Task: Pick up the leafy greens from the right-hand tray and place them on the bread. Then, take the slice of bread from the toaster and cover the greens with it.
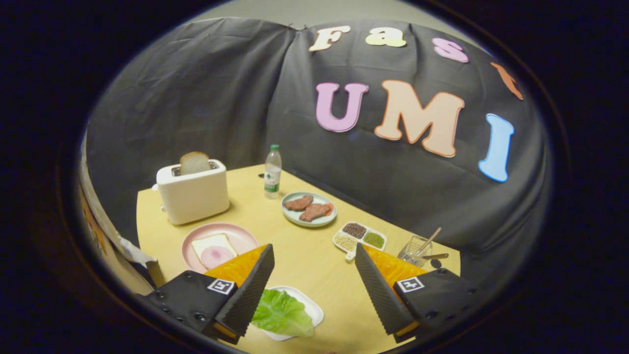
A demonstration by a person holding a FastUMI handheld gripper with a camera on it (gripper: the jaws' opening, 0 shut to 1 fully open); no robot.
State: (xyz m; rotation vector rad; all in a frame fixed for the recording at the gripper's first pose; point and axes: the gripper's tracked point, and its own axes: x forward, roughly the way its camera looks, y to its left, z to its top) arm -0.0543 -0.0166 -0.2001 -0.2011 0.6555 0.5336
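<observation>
Green crinkled lettuce leaf (282, 314) on its white tray (314, 310) lies at seven o'clock between the spread, empty fingers of the gripper (314, 285), hugging the left one.

Soft, even overhead light, faint shadows, sharp centre, strong fisheye bending and dimming toward the edges.

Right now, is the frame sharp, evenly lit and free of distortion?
Gripper view: strong fisheye bending of the table edges; soft even light, faint shadows beside the toaster; the open tongs and leafy greens near them look slightly soft.
</observation>
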